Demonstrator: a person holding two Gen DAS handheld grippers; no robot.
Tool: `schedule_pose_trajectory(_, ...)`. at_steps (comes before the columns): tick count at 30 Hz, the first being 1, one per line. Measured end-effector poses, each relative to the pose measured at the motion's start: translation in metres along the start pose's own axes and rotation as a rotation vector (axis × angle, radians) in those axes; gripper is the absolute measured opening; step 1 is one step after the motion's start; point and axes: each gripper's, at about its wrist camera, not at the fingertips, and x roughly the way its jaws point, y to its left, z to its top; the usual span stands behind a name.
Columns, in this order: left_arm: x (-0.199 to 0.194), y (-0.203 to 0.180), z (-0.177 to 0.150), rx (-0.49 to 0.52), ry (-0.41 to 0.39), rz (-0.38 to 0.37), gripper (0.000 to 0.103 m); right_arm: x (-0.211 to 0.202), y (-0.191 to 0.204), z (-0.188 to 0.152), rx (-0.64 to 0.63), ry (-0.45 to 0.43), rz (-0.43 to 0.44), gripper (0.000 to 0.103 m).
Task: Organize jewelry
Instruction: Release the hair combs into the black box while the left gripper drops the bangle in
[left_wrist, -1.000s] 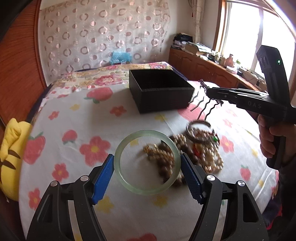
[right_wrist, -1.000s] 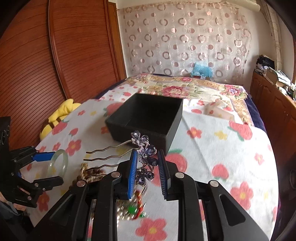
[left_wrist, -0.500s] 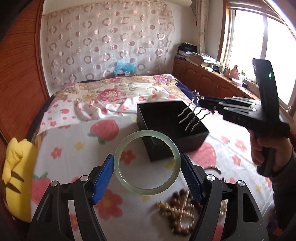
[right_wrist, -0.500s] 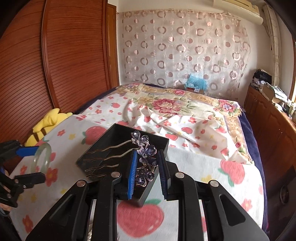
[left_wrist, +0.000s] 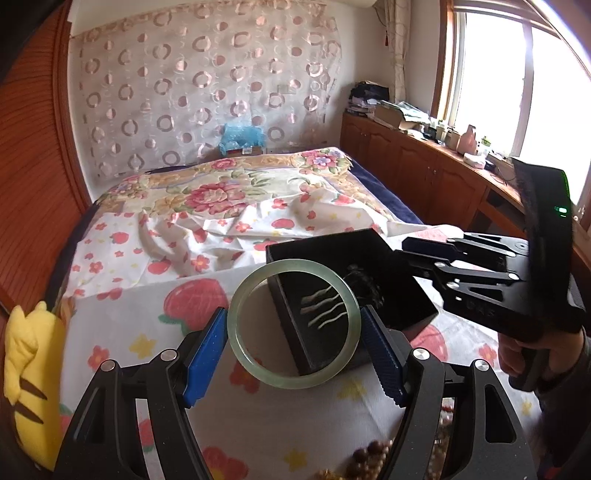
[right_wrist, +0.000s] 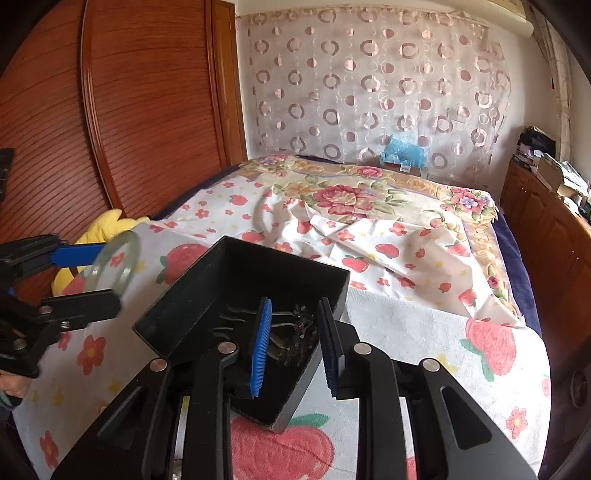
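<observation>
Now that the right gripper (right_wrist: 293, 341) has just opened, the jewelled hair comb (right_wrist: 295, 332) lies released inside the black box (right_wrist: 258, 258). With one item stowed, the left gripper (left_wrist: 295, 338) clamps the jade bangle (left_wrist: 236, 332), which goes in next.

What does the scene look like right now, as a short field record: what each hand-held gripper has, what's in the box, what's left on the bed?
left hand-held gripper: shut on the pale green jade bangle, held above the bedsheet beside the box
right hand-held gripper: jaws have just been opening over the box, pads clear of the hairpin
black box: open top, on the strawberry-print bedsheet
flower hairpin: lying inside the box, wavy prongs visible
bead bracelets: on the sheet at the near edge, not yet boxed
</observation>
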Motion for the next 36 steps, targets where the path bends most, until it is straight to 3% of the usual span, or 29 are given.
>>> schedule_pose_trajectory(20, 0.057, -0.032, 0.010, 0.095, 0.078, 0.010, 0.069, -0.009, -0.028, -0.005, 0.067, -0.054, -0.053, 0.028)
schedule_pose_trajectory(27, 0.043, -0.032, 0.008, 0.078, 0.056, -0.007, 0.071, -0.016, -0.026, 0.000, 0.052, -0.072, -0.060, 0.028)
schedule_pose_trajectory(36, 0.003, -0.014, -0.025, 0.031, 0.038, -0.001, 0.072, -0.050, -0.011, -0.004, 0.026, -0.073, -0.053, 0.029)
